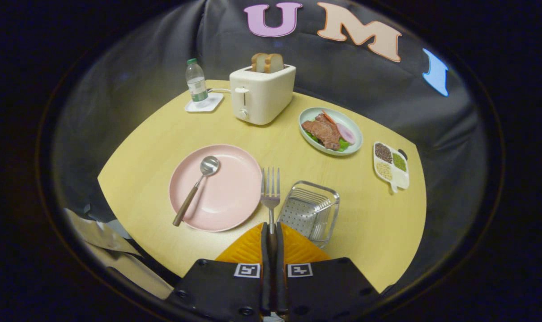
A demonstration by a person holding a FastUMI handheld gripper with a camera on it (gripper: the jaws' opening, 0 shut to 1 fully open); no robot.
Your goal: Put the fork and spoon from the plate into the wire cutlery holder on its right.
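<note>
My gripper [271,230] is shut on the fork's handle. The fork [271,190] sticks out straight ahead of the fingers, tines forward, held above the table between the pink plate and the wire cutlery holder. The pink plate [235,197] lies just ahead and to the left of the fingers. On it rests the spoon [197,188], a metal bowl with a brown handle that reaches over the plate's near left rim. The wire cutlery holder [310,212], a silver mesh basket, stands just right of the fork, close to the right finger.
A white toaster [262,94] with two bread slices stands at the table's far side. Left of it is a water bottle [196,85] on a white coaster. A plate of meat and vegetables [330,132] and a divided dish of grains [390,167] sit to the right.
</note>
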